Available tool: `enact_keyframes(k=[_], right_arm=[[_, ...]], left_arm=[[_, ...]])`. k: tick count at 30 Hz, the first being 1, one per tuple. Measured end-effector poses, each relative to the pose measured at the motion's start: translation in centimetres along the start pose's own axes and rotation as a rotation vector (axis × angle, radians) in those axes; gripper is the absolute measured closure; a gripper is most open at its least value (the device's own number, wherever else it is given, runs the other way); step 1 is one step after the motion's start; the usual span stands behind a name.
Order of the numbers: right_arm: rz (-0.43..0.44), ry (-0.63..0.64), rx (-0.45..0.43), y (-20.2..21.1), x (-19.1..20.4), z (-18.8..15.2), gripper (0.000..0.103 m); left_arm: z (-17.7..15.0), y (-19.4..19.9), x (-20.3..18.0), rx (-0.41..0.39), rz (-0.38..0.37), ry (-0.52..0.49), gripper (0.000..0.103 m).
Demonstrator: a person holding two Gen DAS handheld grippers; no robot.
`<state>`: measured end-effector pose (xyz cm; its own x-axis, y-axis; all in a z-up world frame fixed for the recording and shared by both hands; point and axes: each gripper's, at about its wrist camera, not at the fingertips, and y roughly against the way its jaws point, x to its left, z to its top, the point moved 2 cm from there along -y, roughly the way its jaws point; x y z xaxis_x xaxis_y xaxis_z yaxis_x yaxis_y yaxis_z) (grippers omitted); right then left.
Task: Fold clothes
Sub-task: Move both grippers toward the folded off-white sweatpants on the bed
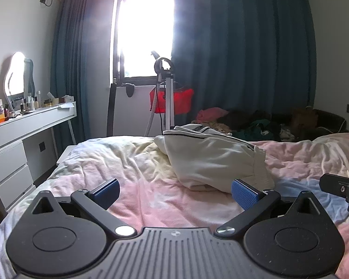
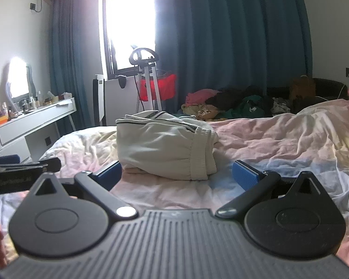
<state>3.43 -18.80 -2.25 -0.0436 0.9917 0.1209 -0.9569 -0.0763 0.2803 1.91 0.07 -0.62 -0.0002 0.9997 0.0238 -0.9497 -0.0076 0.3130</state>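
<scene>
A cream-white garment (image 1: pixel 211 158) with dark piping lies folded into a thick bundle on the pink and yellow bedspread (image 1: pixel 118 162). My left gripper (image 1: pixel 175 191) is open just in front of and left of the bundle, nothing between its blue pads. In the right wrist view the same bundle (image 2: pixel 165 148) sits straight ahead, its ribbed hem facing the camera. My right gripper (image 2: pixel 176 174) is open, its blue pads on either side of the bundle's near edge, not touching it. The other gripper shows at each view's edge.
A heap of unfolded clothes (image 2: pixel 239 104), pink, dark and green, lies at the far side of the bed. A white dressing table (image 1: pixel 28 125) with bottles and a mirror stands left. A garment steamer stand (image 1: pixel 166 93) and blue curtains are behind the bed.
</scene>
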Motion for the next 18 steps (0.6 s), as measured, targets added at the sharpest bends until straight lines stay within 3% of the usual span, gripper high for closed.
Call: enact_keyframes(k=[18], right_arm=[[0.009,-0.034,0.043,0.08,0.19,0.2,0.0]], left_arm=[[-0.52,0.0,0.53,-0.003,0.011,-0.026,0.0]])
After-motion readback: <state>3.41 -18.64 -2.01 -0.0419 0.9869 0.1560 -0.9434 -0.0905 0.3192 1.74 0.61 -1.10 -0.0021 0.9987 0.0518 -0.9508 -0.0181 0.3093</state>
